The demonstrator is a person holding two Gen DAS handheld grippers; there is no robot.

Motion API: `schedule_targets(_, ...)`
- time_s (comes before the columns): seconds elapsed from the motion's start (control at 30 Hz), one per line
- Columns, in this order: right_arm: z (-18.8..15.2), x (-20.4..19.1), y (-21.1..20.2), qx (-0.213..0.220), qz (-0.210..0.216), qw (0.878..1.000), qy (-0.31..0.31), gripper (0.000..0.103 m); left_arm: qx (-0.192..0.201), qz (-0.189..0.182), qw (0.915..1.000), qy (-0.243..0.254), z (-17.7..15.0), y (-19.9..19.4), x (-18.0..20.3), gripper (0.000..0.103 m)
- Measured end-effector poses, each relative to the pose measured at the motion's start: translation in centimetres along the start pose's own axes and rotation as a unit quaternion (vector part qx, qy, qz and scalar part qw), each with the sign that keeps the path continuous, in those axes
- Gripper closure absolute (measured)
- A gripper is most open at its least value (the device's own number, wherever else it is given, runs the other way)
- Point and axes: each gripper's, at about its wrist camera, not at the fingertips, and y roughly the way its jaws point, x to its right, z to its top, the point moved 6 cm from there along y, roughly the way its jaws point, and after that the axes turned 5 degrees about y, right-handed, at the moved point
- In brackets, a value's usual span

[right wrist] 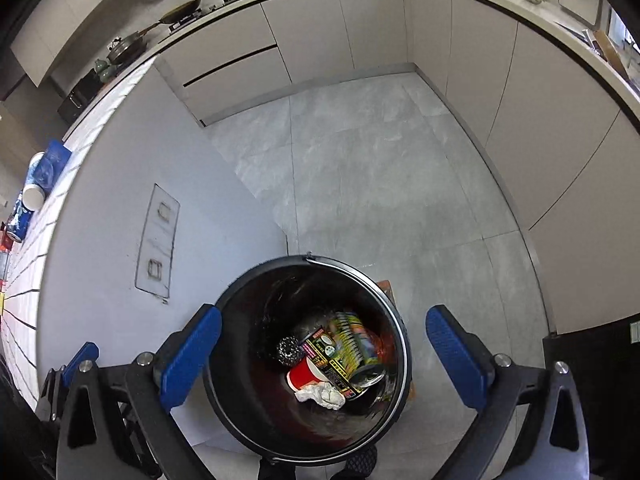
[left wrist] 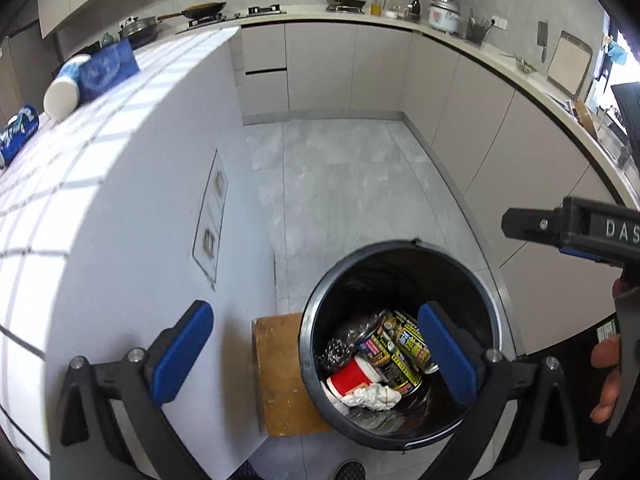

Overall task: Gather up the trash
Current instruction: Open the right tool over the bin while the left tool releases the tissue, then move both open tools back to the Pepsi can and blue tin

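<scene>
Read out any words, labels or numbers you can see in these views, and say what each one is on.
"DAS": white letters on the right claw's black body, cut off by the picture's edge.
Cans in the black bin: colourful print, too small to read.
Blue packets on the tiled counter: print blurred, unreadable.

A wok [left wrist: 204, 10] and rice cooker [left wrist: 443, 14] sit on the kitchen counter [left wrist: 460, 38].

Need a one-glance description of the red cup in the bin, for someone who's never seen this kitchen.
Find the black round bin on the floor beside the white counter wall. Among the trash at its bottom, the red cup lies on its side, between a yellow-and-black printed can and a crumpled white tissue. It is the only plain red item there.
</scene>
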Motion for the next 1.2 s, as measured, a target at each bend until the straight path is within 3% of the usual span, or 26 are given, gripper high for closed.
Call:
schedule_targets(0.27,2.7,-3.2,-4.3,0.038,0.03,0.999,-0.01,0.0,0.04,-0.018,0.999,-0.005,4.0,-3.7,-0.6,0.0)
schedule_targets(0.5,4.4,-8.5,-7.6,0.072,0.062,0.995,-0.041,0.0,0.076,-0.004,0.9969,-0.016,6.0,-7.6,-4.1,0.0)
schedule_targets(0.63,4.5,-13.1,-8.6,0.091,0.069,0.991,-0.076,0.0,0.094,0.032,0.9947,-0.029,5.5,-8.9,-8.2,0.0)
schedule_targets(0.9,3.6,-22.4,-8.7,0.117,0.078,0.984,-0.113,0.0,0.097,0.041,0.9908,-0.086,4.2,-9.1,-18.1,0.0)
schedule_targets(1.07,3.4,-28.0,-7.8,0.102,0.077,0.984,-0.124,0.0,0.118,0.075,0.9851,-0.099,4.1,-9.7,-24.7,0.0)
schedule_targets(1.2,3.5,-32.6,-7.0,0.107,0.08,0.984,-0.122,0.0,0.127,0.071,0.9813,-0.126,4.3,-9.7,-29.8,0.001)
